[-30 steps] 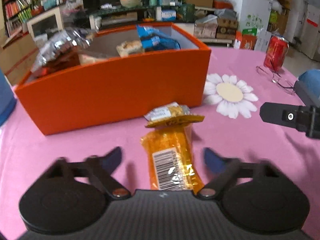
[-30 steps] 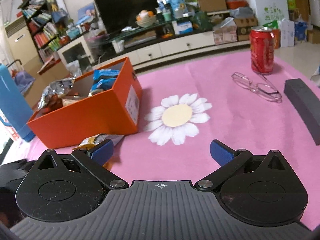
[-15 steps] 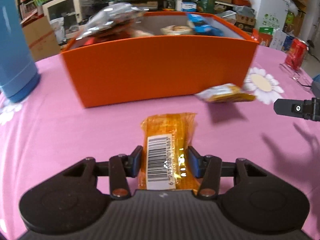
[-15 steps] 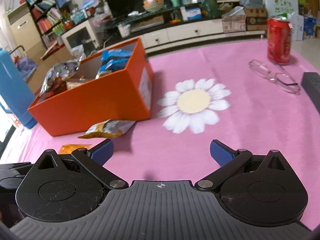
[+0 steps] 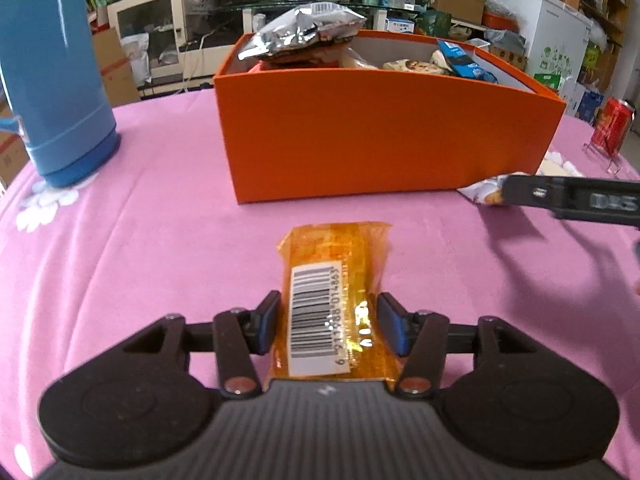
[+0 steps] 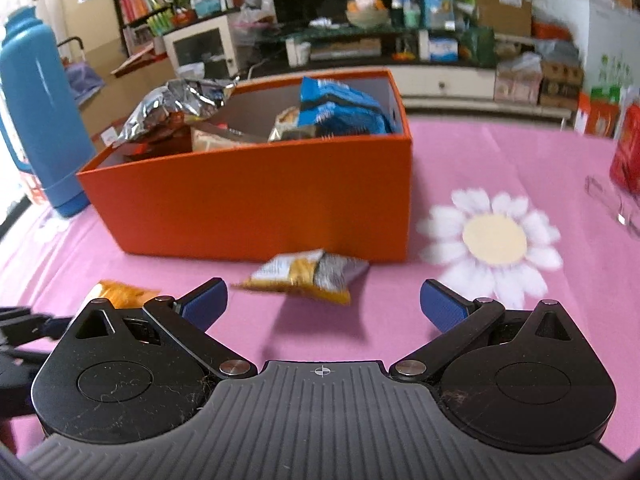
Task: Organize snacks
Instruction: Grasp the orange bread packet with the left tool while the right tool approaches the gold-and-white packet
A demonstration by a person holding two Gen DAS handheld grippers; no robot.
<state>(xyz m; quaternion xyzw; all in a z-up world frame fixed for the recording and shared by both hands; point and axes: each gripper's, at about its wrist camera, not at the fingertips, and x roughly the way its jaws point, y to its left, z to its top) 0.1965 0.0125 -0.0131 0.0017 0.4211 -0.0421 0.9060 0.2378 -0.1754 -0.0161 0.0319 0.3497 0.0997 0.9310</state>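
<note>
My left gripper (image 5: pixel 329 326) is shut on an orange snack packet (image 5: pixel 334 280) with a barcode label, held above the pink tablecloth in front of the orange box (image 5: pixel 380 136). The box holds several snack bags, among them a silver bag (image 5: pixel 304 34) and blue packets (image 6: pixel 340 110). My right gripper (image 6: pixel 323 308) is open and empty. A small yellow and silver snack bag (image 6: pixel 308 276) lies on the cloth just beyond its fingers, in front of the box (image 6: pixel 256 200). The orange packet's end also shows in the right wrist view (image 6: pixel 120 294).
A tall blue thermos (image 5: pixel 52 72) stands left of the box. A red can (image 5: pixel 612 126) and glasses stand at the far right. The pink tablecloth (image 6: pixel 500 168) has a white daisy print (image 6: pixel 494 238) right of the box. Shelves and furniture lie beyond.
My left gripper closed on the orange packet and carried it left, up off the cloth. My right gripper swung left toward the box, bringing the yellow and silver bag before its open fingers.
</note>
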